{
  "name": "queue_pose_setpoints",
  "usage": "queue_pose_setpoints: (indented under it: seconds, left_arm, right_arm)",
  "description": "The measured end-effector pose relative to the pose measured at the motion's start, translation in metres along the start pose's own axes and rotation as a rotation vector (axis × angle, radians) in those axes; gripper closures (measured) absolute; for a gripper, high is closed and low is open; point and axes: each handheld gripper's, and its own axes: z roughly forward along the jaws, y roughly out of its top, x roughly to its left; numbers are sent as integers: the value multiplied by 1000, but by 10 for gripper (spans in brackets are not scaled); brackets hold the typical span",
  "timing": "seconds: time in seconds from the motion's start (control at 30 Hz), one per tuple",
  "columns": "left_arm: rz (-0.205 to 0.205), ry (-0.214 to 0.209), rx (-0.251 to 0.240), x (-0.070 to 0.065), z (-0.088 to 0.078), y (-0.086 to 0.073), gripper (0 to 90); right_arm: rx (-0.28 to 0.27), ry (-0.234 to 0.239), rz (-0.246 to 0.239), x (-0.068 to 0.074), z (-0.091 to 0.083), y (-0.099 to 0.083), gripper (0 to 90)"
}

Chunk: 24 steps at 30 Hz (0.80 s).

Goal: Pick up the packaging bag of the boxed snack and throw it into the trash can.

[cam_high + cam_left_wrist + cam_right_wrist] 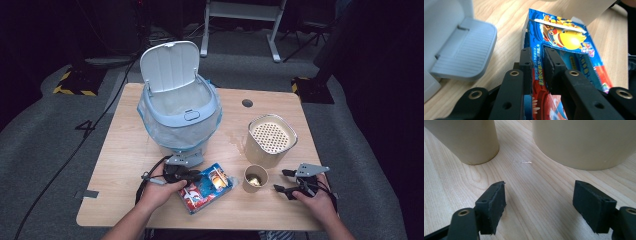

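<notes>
The snack box point(564, 47), a flattened blue and red carton printed with a yellow cartoon fish, lies flat on the table point(120, 170) near your edge, at about 6 o'clock from the pedal bin point(180, 112). In the high view the same snack box point(212, 187) sits between your two hands, its long axis running from 7 o'clock to 1 o'clock.

Your left gripper point(537, 65) has its jaws closed on the near edge of the carton: one pad sits on each side of a thin cardboard panel, and both pads appear to press it, though the contact itself is partly hidden by the jaw bodies. Your left hand point(157, 192) holds this gripper just in front of the bin's grey foot pedal point(467, 53), which lies at 9 o'clock from the jaws.

At 3 o'clock from the carton stands a small tan paper cup point(255, 178). Behind it, at about 1 o'clock, stands a larger tan container point(270, 140) with a perforated top.

Your right gripper point(540, 200) rests at the table's right side, at 3 o'clock from the cup. Its jaws stand apart with only bare wood between them, pointing toward the cup and the container. The bin's lid point(169, 65) stands raised, with a pale liner folded over the rim.
</notes>
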Motion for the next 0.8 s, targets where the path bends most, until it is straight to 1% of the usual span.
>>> queue_pose_setpoints:
  seconds: [0.07,0.13,0.2,0.43,0.57,0.67,0.8]
  left_arm:
    - [13,8,-23,-3,-4,3,781]
    - [16,6,-51,-5,-10,5,782]
    - [38,16,-77,-7,-15,8,783]
    - [63,12,-203,-15,-35,20,783]
    - [89,11,-254,-19,-46,29,784]
    - [109,10,-284,-22,-54,37,784]
    - [128,-4,-322,-26,-66,49,784]
  right_arm:
    - [0,0,0,0,0,0,267]
    - [0,0,0,0,0,0,267]
    - [0,0,0,0,0,0,267]
    - [0,0,0,0,0,0,267]
    - [0,0,0,0,0,0,267]
    - [0,0,0,0,0,0,267]
    - [0,0,0,0,0,0,267]
